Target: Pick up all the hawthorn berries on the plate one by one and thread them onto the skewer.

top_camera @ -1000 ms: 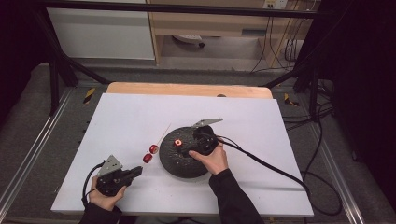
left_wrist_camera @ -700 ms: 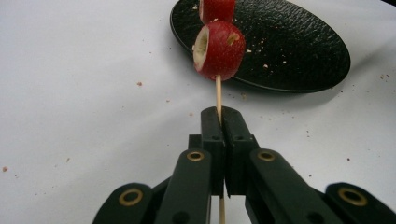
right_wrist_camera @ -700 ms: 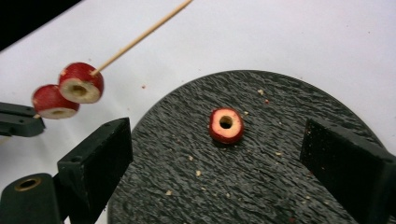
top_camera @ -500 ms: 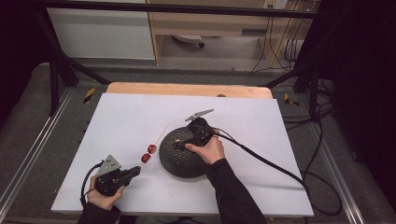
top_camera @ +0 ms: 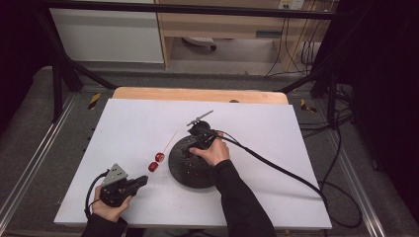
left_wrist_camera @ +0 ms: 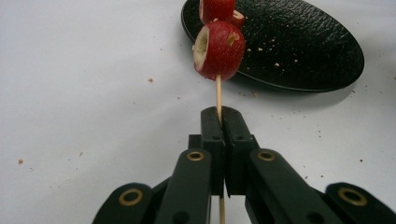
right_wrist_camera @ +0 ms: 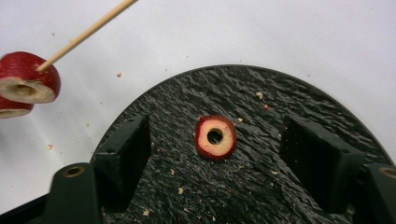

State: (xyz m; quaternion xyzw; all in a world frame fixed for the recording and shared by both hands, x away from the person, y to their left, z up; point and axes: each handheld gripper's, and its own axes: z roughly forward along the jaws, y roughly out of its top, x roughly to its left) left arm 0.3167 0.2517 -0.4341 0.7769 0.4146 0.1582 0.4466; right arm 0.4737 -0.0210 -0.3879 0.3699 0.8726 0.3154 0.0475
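Now clamped hard in the left gripper (top_camera: pixel 141 180): a thin wooden skewer (left_wrist_camera: pixel 218 95), long axis running up and away toward the table's far edge, two red fruit rings (top_camera: pixel 156 162) threaded on it just left of the black plate (top_camera: pixel 184 170). Lying flat on that plate, one cored fruit slice (right_wrist_camera: pixel 215 137), centred between the right gripper (right_wrist_camera: pixel 224 156) jaws, just now closing but not yet touching. Bare white table (top_camera: pixel 123 123) all round.

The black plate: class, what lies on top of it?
On the black plate lies one cored red fruit slice among pale crumbs, between the open jaws of the right gripper. The jaws and gripper body cover parts of its surface.
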